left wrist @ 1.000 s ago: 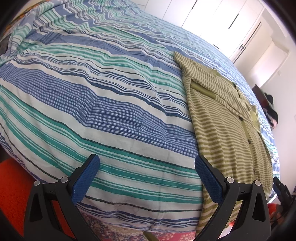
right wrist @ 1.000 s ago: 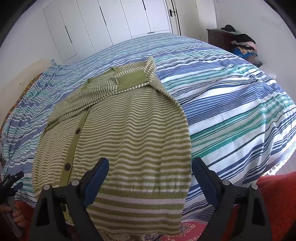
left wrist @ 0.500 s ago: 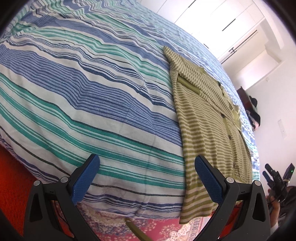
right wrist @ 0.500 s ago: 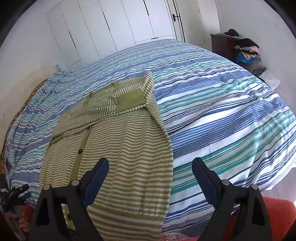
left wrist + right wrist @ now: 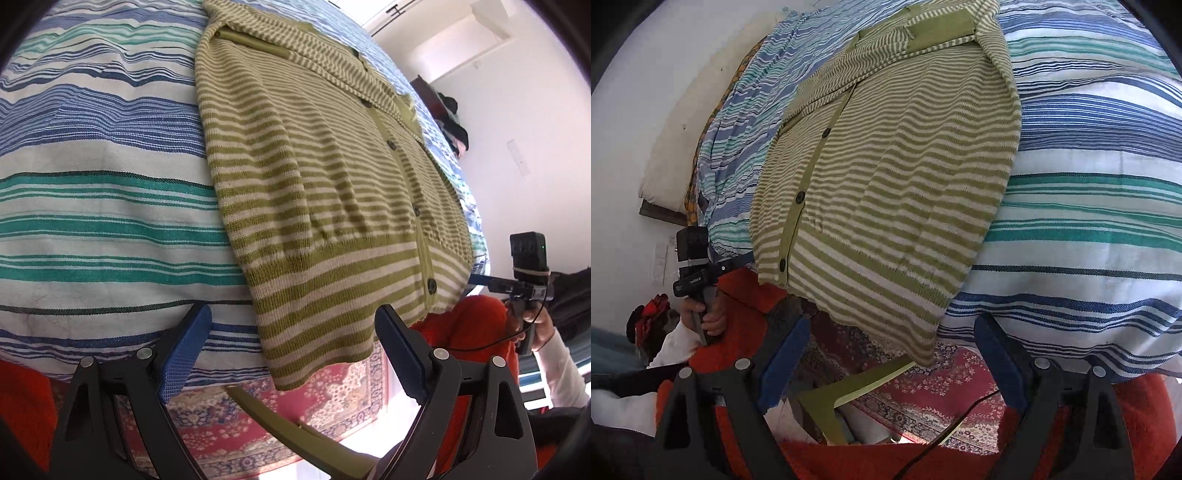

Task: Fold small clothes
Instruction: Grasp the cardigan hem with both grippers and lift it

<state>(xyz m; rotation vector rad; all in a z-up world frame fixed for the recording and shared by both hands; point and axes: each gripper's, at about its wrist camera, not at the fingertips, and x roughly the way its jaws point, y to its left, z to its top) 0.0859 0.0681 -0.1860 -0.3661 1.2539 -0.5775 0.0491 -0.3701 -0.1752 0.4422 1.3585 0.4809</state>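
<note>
A green-and-cream striped cardigan [image 5: 325,155] lies buttoned and flat on the striped bedspread [image 5: 92,221], its hem hanging over the bed's near edge. My left gripper [image 5: 291,347] points down at the hem's left corner. Its jaws are closing, the hem hangs between the blue pads [image 5: 184,350], and neither pad touches it. In the right wrist view the cardigan [image 5: 894,155] fills the middle. My right gripper [image 5: 892,347] stands open just below the hem's right corner, apart from the cloth.
A patterned red rug [image 5: 942,395] covers the floor below the bed edge. An olive-green slanted bar [image 5: 295,435] crosses under the fingers. Red clothing of the person [image 5: 465,332] is close by. A dresser with piled clothes [image 5: 450,110] stands by the far wall.
Both views have tipped downward and closed in on the bed's near edge. The cardigan's hem now hangs between each pair of fingers. The left pads stand slightly closer together.
</note>
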